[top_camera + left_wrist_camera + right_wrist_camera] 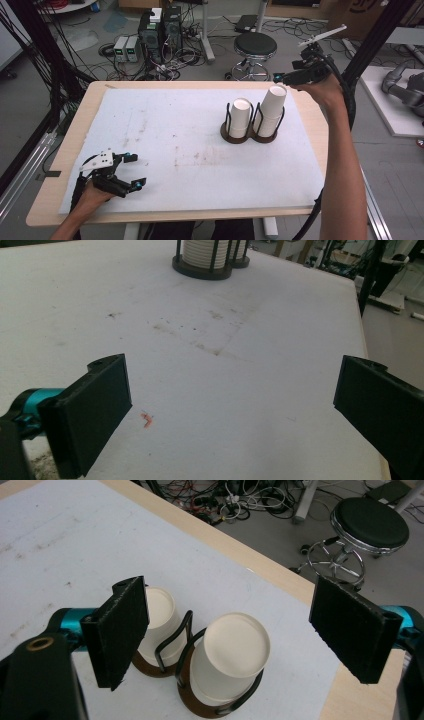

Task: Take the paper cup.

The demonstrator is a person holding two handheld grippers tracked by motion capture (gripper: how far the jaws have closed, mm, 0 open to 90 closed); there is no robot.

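Observation:
Two stacks of upturned white paper cups stand in a black wire holder [248,136] with a brown base, on the right half of the mat. The left stack [240,116] is shorter than the right stack [272,107]. My right gripper [286,78] hovers open just above and behind the taller stack; in the right gripper view its jaws [227,592] stand wide on either side of both stacks [235,645], touching neither. My left gripper [138,170] rests open near the table's front left corner, nothing between its jaws [232,385], with the holder [202,271] far ahead.
A white stained mat [165,130] covers most of the wooden table [75,130]. A small red scrap [147,419] lies on the mat by the left gripper. Beyond the far edge are a black stool [255,46], computer boxes [160,30] and tangled cables on the floor.

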